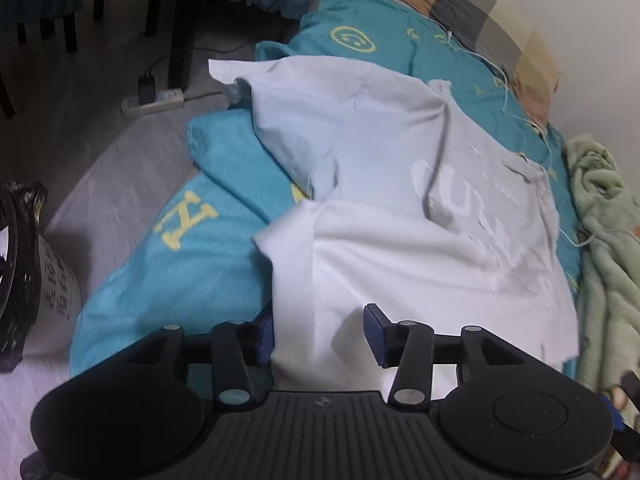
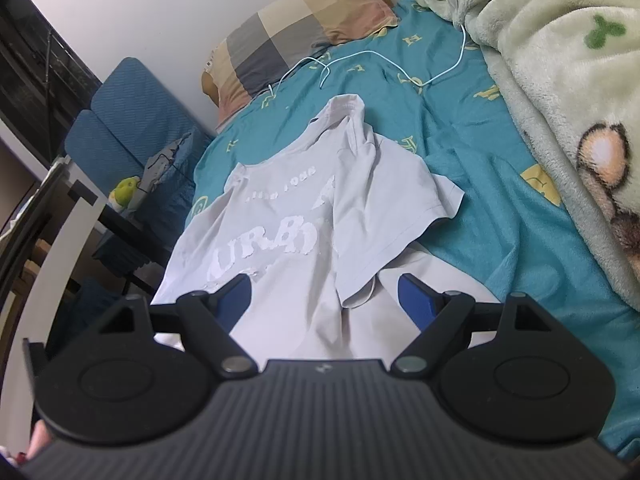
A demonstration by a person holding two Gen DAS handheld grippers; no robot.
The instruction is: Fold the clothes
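Observation:
A pale grey T-shirt (image 1: 400, 200) with raised white lettering lies spread on the teal bed sheet (image 1: 180, 280). One sleeve is folded over the chest. My left gripper (image 1: 320, 334) hovers over the shirt's near left edge. Its jaws stand apart, and a loose fold of cloth rises between the blue pads without being pinched. In the right wrist view the same T-shirt (image 2: 288, 216) runs away from me, collar at the far end. My right gripper (image 2: 326, 302) is wide open just above the hem, with cloth under it and nothing gripped.
A checked pillow (image 2: 296, 32) lies at the head of the bed, with a thin white cable (image 2: 380, 56) in front of it. A green fleece blanket (image 2: 560, 80) is heaped along the right side. Off the left edge are the floor, a power strip (image 1: 154, 100) and a black bag (image 1: 20, 260).

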